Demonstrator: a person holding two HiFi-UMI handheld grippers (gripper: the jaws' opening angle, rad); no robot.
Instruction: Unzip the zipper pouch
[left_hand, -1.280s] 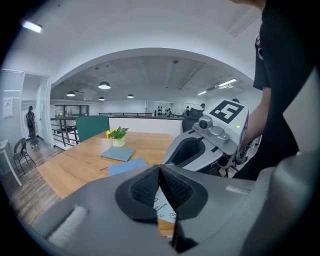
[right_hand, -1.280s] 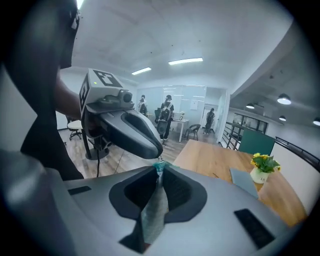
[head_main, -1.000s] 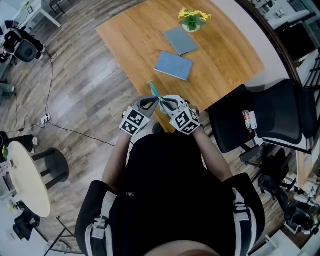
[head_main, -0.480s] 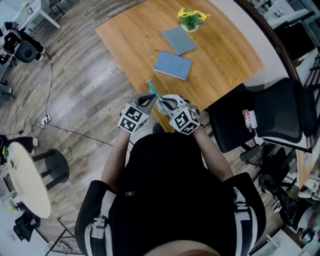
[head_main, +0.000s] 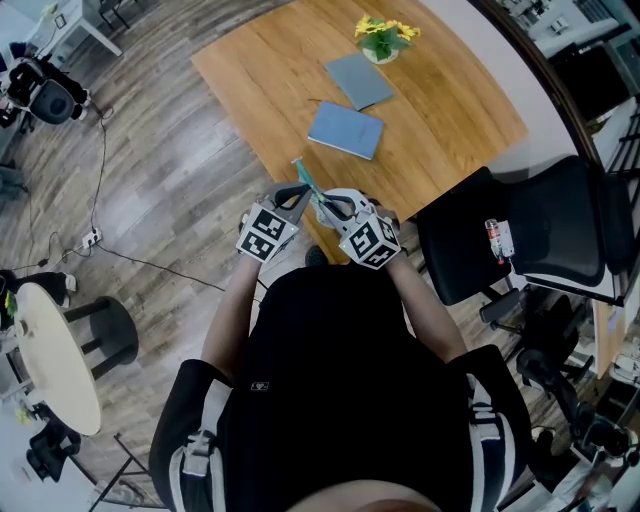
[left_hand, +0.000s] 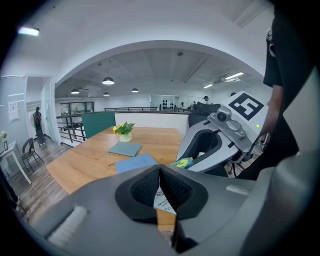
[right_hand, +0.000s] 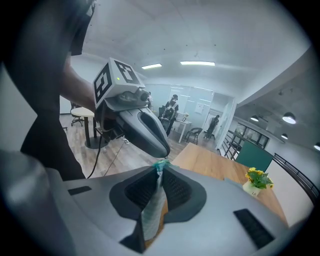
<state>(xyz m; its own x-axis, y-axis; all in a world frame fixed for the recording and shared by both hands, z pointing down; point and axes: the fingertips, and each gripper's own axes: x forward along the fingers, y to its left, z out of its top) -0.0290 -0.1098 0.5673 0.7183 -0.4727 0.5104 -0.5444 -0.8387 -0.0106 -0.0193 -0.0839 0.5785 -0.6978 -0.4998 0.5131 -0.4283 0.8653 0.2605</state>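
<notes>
Risk first: the L gripper (left_hand: 160, 186) has its jaws pinched together on only a thin white printed tab (left_hand: 163, 202). This is prob. the zip pull's tag, tho that can't be confirmed. If the hands part too fast or off the zip's line, the tab could slip out or the slider could jam. The R gripper (right_hand: 159, 172) is clamped on the pouch (right_hand: 151, 212), a teal-grey fabric edge standing upright between its pads. The bite looks shallow, so the fabric may creep out under pull. The pouch could then drop, since it hangs in the air by the table's (head_main: 450, 110) near corner, not resting on it.

Pose: both grippers sit close together in front of the person's chest, tips nearly meeting. They angle a bit down & toward each other, w/ the pouch bridging them. Forearms are bent.
</notes>
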